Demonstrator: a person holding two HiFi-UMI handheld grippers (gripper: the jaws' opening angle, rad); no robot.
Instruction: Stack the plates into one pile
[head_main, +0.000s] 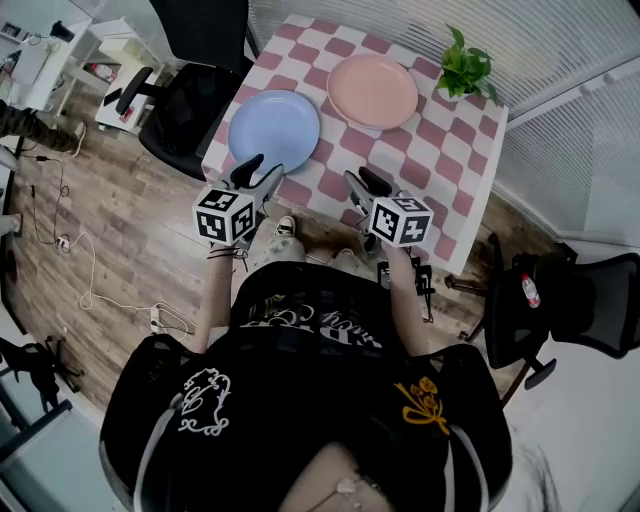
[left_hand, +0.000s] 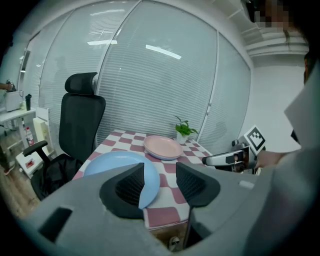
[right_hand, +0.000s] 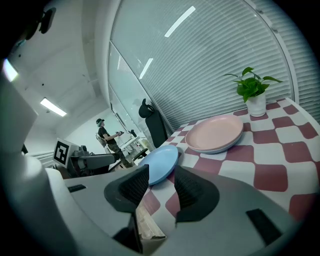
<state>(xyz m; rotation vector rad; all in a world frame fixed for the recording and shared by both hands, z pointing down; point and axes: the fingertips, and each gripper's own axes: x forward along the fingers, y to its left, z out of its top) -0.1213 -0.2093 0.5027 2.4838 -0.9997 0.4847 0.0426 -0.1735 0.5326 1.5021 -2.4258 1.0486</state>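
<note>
On the pink-and-white checked table (head_main: 440, 150) a blue plate (head_main: 274, 130) lies near the front left corner. A pink plate (head_main: 372, 90) lies farther back, and the two sit apart. My left gripper (head_main: 258, 172) hovers at the blue plate's near rim, open with nothing between its jaws. Along its jaws I see the blue plate (left_hand: 117, 167) close ahead and the pink plate (left_hand: 163, 147) beyond. My right gripper (head_main: 362, 182) hangs open and empty at the table's front edge. From there the blue plate (right_hand: 161, 164) is on the left and the pink plate (right_hand: 215, 132) on the right.
A potted plant (head_main: 465, 68) stands at the table's far right corner. A black office chair (head_main: 190, 90) sits left of the table, and another chair (head_main: 560, 300) stands at the right. Cables trail on the wooden floor (head_main: 90, 270). A person (right_hand: 104, 135) stands far off.
</note>
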